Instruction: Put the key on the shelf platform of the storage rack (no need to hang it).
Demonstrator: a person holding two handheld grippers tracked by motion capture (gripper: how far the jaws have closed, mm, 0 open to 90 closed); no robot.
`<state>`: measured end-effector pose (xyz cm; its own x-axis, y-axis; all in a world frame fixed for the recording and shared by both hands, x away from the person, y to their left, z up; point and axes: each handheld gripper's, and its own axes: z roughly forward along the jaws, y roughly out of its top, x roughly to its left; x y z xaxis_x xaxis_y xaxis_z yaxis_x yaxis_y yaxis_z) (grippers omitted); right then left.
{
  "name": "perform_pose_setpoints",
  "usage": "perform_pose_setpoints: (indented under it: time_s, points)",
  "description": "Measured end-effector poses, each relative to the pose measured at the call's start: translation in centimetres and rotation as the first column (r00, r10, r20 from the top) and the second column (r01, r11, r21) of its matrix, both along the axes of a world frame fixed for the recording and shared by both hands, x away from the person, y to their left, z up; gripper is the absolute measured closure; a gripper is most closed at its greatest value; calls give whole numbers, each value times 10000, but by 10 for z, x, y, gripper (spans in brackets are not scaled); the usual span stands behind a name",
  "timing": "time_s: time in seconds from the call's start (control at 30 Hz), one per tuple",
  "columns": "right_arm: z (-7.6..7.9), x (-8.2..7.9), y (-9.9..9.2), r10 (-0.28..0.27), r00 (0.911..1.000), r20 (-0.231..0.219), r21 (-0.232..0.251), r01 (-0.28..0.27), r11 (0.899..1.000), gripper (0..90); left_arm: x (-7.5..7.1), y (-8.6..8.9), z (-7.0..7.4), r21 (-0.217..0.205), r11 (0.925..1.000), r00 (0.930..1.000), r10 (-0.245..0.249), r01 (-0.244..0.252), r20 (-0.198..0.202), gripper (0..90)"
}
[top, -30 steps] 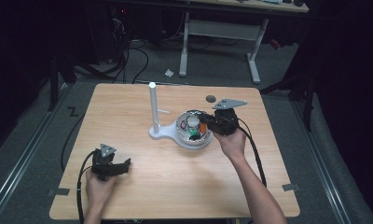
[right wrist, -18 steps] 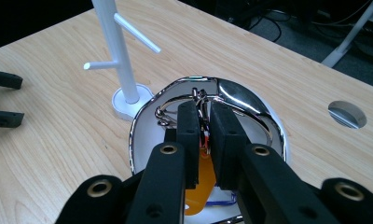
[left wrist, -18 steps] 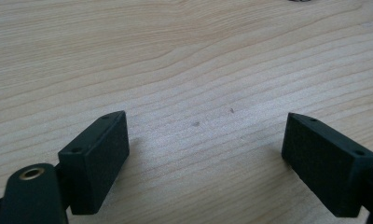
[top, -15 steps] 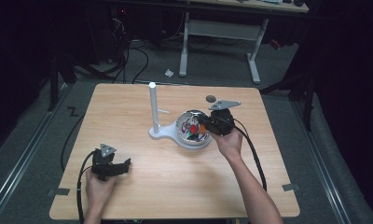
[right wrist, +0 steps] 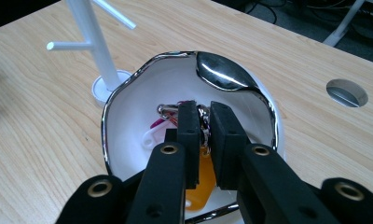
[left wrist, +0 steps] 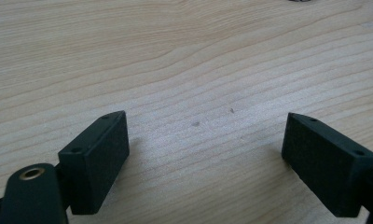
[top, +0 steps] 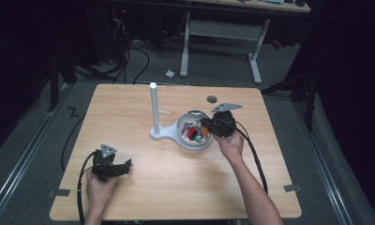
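The right gripper (right wrist: 203, 122) is reaching down into the white bowl (right wrist: 128, 107), and its jaws are pinching a silver metal ring (right wrist: 204, 122) that is lying among the small things at the bottom. An orange piece (right wrist: 204, 179) is sitting under the jaws and a pink and white piece (right wrist: 153, 133) is lying just beside them. The ring looks linked to other pieces, so lifting may be dragging neighbours along or tipping the shiny-rimmed bowl; the thin, slick metal could also be slipping out of the pads. The white stand (right wrist: 93, 39) with its pegs is standing just beside the bowl, where a hasty swing could be knocking it. The left gripper (top: 111, 167) is resting near the table's front left, its jaws spread wide over bare wood (left wrist: 184, 60) and holding nothing. No brand, label or writing is readable anywhere.
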<state>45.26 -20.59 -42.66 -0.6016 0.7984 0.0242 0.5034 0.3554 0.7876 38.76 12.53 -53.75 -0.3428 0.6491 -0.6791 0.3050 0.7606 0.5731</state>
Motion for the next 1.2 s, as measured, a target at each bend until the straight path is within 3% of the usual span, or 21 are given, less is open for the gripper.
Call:
perform_pose_setpoints:
  time_s: [0.1, 0.43, 0.6, 0.87, 1.2]
  points:
    - [0, 0, 1, 51, 9999, 92, -48, -51, 10000, 840, 0, 0, 0, 10, 10000, 10000, -12, 12, 6, 154]
    - [-12, 5, 5, -5, 9996, -289, -350, -5, 9994, 863, 0, 0, 0, -6, 10000, 10000, 7, -7, -3, 154]
    - [-10, 5, 3, -132, 9993, -344, -213, 125, 9997, 779, 0, 0, 0, 5, 10000, 10000, -6, 6, 4, 154]
    - [-2, 0, 0, -196, 9998, -64, -68, 195, 9998, 611, 0, 0, 0, -6, 10000, 10000, 3, -3, -2, 154]
    - [10, -8, -11, -297, 9996, 33, 58, 297, 9995, 545, 0, 0, 0, 3, 10000, 10000, -3, 3, 4, 154]
